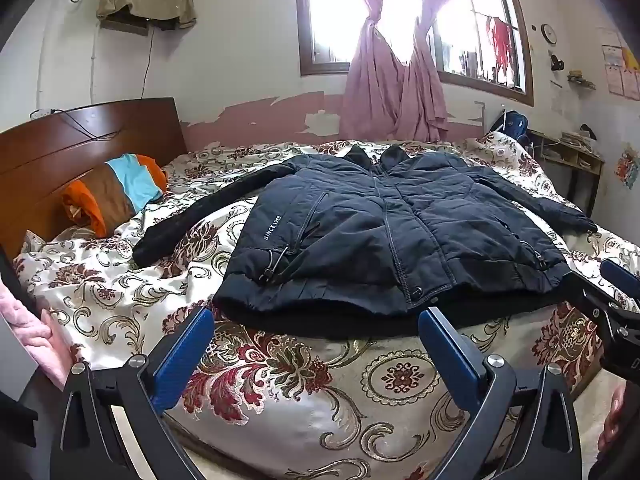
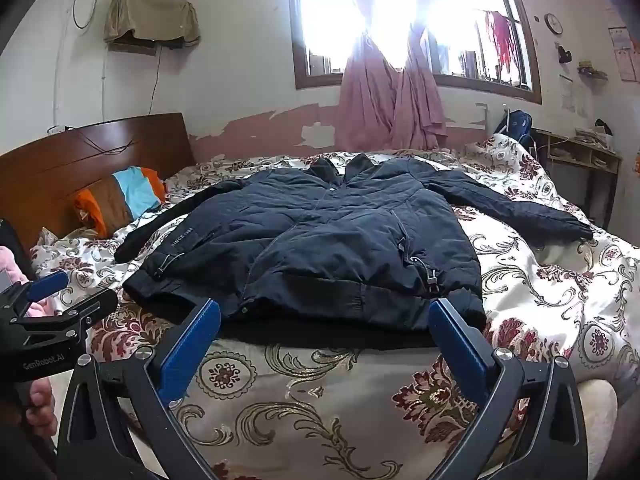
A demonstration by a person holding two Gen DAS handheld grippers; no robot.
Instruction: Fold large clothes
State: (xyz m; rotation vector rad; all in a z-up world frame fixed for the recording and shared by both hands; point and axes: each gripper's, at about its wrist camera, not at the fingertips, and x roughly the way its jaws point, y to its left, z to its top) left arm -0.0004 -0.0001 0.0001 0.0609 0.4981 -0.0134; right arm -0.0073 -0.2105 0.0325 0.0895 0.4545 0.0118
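Observation:
A dark navy padded jacket (image 1: 384, 232) lies flat, front up, on the bed, collar toward the window and both sleeves spread out; it also shows in the right wrist view (image 2: 320, 248). My left gripper (image 1: 316, 328) is open and empty, just short of the jacket's hem, left of its middle. My right gripper (image 2: 324, 320) is open and empty, at the hem toward the right side. The right gripper shows at the right edge of the left wrist view (image 1: 616, 280), and the left gripper shows at the left edge of the right wrist view (image 2: 60, 296).
The bed has a floral quilt (image 1: 280, 380) and a wooden headboard (image 1: 80, 148) at the left. A striped orange, brown and blue pillow (image 1: 116, 188) lies near the headboard. A shelf unit (image 1: 572, 156) stands at the right, pink curtains (image 1: 392, 88) behind.

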